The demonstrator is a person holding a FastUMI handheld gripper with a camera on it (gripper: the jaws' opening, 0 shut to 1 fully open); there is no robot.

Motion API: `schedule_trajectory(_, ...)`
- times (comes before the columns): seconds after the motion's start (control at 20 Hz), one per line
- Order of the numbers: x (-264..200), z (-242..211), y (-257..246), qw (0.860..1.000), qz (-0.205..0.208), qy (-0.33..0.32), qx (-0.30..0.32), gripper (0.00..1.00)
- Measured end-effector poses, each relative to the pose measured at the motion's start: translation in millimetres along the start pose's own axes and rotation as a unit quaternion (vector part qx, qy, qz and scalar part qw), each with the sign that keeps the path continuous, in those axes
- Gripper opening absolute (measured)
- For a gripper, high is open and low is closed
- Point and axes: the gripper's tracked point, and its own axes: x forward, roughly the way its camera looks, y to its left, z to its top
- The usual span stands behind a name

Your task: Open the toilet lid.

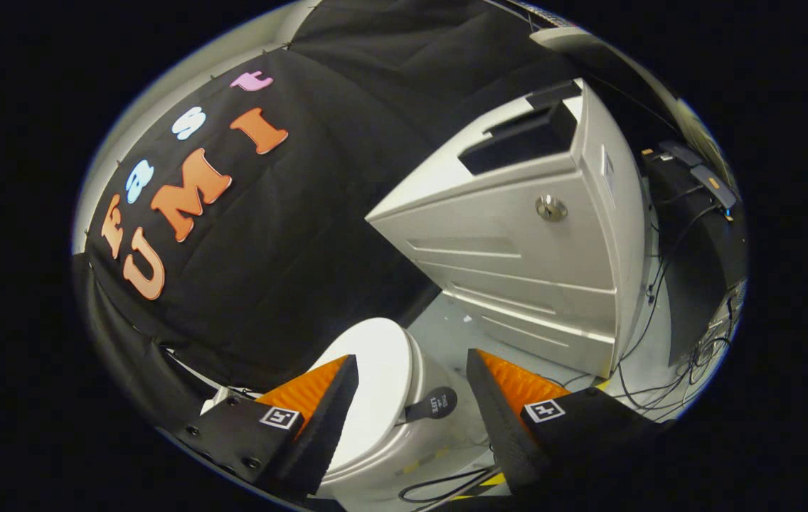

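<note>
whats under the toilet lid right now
Cannot be seen: the toilet lid lies shut over the seat and bowl, covering what is inside. A black handle tab sticks out beside it. The gripper is open, fingers apart above the lid.

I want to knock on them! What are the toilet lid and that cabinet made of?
The toilet lid, lying closed between the open tongs, looks like smooth glossy white plastic, judging by its soft shine. The cabinet looks like matte white painted wood or board; I can't be sure.
</note>
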Motion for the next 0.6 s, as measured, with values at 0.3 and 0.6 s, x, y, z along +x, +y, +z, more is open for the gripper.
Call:
schedule_trajectory(0.3, 21, -35, -2, 0.987, -0.007, 0.073, 0.142, 0.99)
schedule_trajectory(0.6, 44, -67, -4, 0.973, -0.015, 0.088, 0.215, 0.97)
